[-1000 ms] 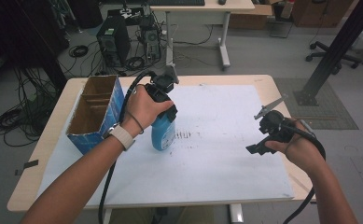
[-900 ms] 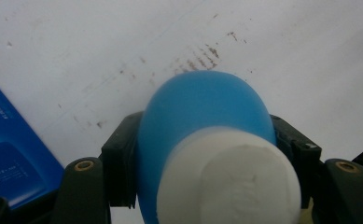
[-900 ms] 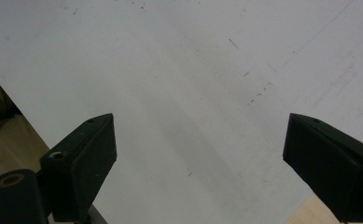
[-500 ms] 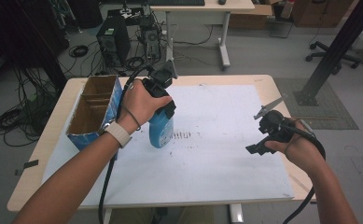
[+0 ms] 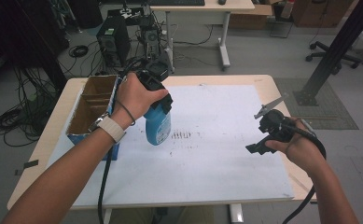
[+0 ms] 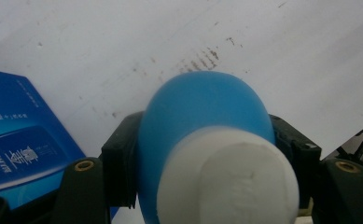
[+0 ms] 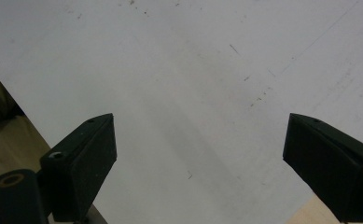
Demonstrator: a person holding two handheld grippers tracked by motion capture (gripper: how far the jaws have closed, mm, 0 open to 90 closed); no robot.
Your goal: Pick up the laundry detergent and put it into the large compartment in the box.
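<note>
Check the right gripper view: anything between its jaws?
No. The right gripper has its jaws spread wide, with just the bare white sheet between them.

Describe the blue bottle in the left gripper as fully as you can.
The bottle is blue, plastic-looking, with a rounded shoulder and a white cap and a label on its side. It hangs roughly upright, cap up, off the white sheet, right of the box. The left gripper is shut on its upper body, one black pad on each side.
</note>
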